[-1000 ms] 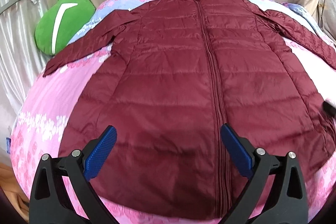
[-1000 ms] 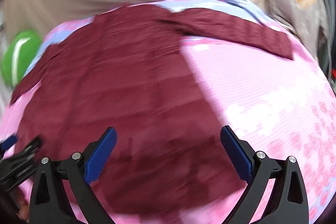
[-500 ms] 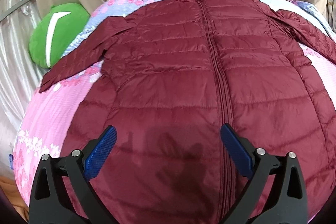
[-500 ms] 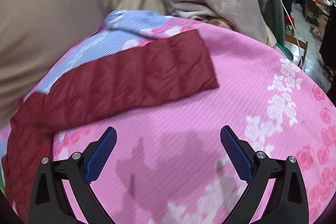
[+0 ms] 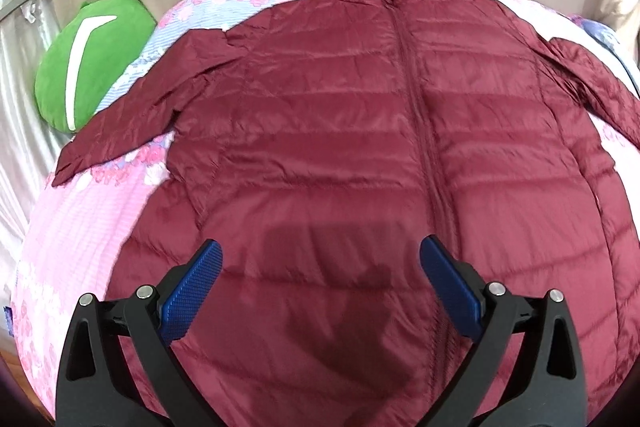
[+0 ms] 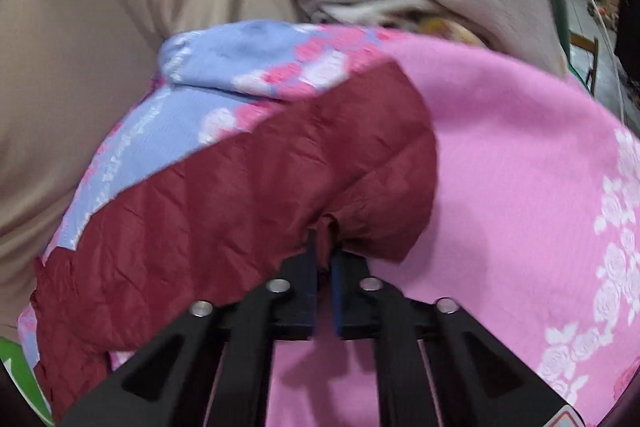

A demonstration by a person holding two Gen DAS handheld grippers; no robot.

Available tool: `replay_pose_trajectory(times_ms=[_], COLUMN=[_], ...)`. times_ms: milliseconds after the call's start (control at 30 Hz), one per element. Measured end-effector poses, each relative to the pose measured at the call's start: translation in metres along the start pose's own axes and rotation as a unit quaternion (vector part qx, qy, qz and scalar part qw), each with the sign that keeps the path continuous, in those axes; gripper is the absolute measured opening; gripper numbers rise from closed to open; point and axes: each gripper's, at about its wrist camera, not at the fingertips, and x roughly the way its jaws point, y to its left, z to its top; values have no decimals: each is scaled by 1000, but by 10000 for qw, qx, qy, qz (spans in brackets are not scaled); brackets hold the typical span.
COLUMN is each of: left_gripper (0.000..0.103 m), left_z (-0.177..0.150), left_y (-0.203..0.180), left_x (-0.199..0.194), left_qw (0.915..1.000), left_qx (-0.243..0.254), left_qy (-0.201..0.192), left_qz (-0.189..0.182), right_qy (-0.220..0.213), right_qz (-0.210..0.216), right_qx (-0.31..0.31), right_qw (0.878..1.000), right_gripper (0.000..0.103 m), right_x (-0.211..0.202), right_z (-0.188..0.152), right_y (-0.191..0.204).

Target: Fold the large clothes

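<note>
The right gripper [image 6: 325, 255] pinches the lower edge of the maroon puffer jacket's [image 5: 360, 155] sleeve [image 6: 248, 195], while the left gripper [image 5: 320, 279] hangs spread wide above the jacket, holding nothing.

Left tongs [image 5: 320, 283] spread wide, right tongs [image 6: 324, 251] pinched together
</note>
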Motion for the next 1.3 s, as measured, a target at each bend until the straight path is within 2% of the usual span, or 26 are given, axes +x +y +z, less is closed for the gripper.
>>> replay_pose_trajectory(times_ms=[100, 200, 233, 333, 433, 533, 600, 700, 767, 800, 867, 933, 1000, 1067, 1133, 1167, 1200, 1233, 1267, 1300], left_gripper=[97, 97, 97, 97, 97, 97, 97, 97, 98, 98, 98, 98, 98, 98, 97, 97, 94, 80, 71, 56], left_z=[10, 22, 25, 36, 43, 47, 51, 58, 65, 67, 76, 83, 92, 98, 102, 104, 106, 109, 112, 115], left_y=[13, 27, 31, 48, 61, 75, 83, 95, 102, 103, 109, 111, 112, 110, 105, 103, 100, 97, 93, 92], left_x=[2, 3, 3, 4, 7, 11, 19, 36, 51, 57, 76, 91, 112, 129, 138, 139, 139, 138, 137, 138], left_qw=[9999, 9993, 9992, 9983, 9972, 9964, 9964, 9954, 9927, 9916, 9865, 9806, 9702, 9602, 9568, 9579, 9592, 9602, 9608, 9608], left_qx=[-101, -242, -287, -528, -699, -783, -804, -899, -999, -1023, -1174, -1272, -1462, -1694, -1829, -1825, -1803, -1765, -1690, -1648], left_qy=[-76, -191, -216, -249, -275, -310, -253, -84, 21, 65, 204, 300, 494, 685, 726, 726, 695, 634, 579, 595], left_qz=[90, 191, 191, 58, 25, 117, 65, -318, -682, -784, -1121, -1459, -1866, -2115, -2139, -2093, -2062, -2071, -2121, -2150], right_qy=[-468, -830, -893, -871, -532, -13, 464, 877, 758, 623, 225, -122, -247, -269, -296, -290, -280, -275, -280, -277], right_qz=[370, 1260, 1628, 2333, 2947, 3148, 3115, 2887, 2809, 2789, 2633, 2409, 2229, 2120, 2001, 1968, 1951, 1906, 1887, 1874], right_qx=[-552, -1293, -1685, -2578, -3538, -4132, -4588, -5187, -5438, -5513, -5586, -5622, -5575, -5517, -5485, -5461, -5446, -5440, -5438, -5434], right_qw=[9967, 9801, 9680, 9335, 8861, 8545, 8308, 8000, 7871, 7838, 7862, 7910, 7993, 8062, 8114, 8138, 8152, 8167, 8172, 8178], right_gripper=[4, 4, 4, 4, 4, 5, 8, 12, 20, 31, 44, 47, 47, 47, 48, 48, 49, 49, 49, 51], right_x=[-26, -64, -79, -102, -108, -90, -71, -52, -62, -68, -79, -88, -93, -91, -90, -88, -87, -85, -84, -83], right_z=[11, 6, -5, -44, -121, -193, -258, -322, -338, -338, -331, -318, -309, -309, -303, -300, -298, -295, -295, -295], right_y=[62, 151, 193, 283, 379, 434, 459, 468, 459, 453, 441, 429, 422, 417, 412, 409, 408, 408, 407, 407])
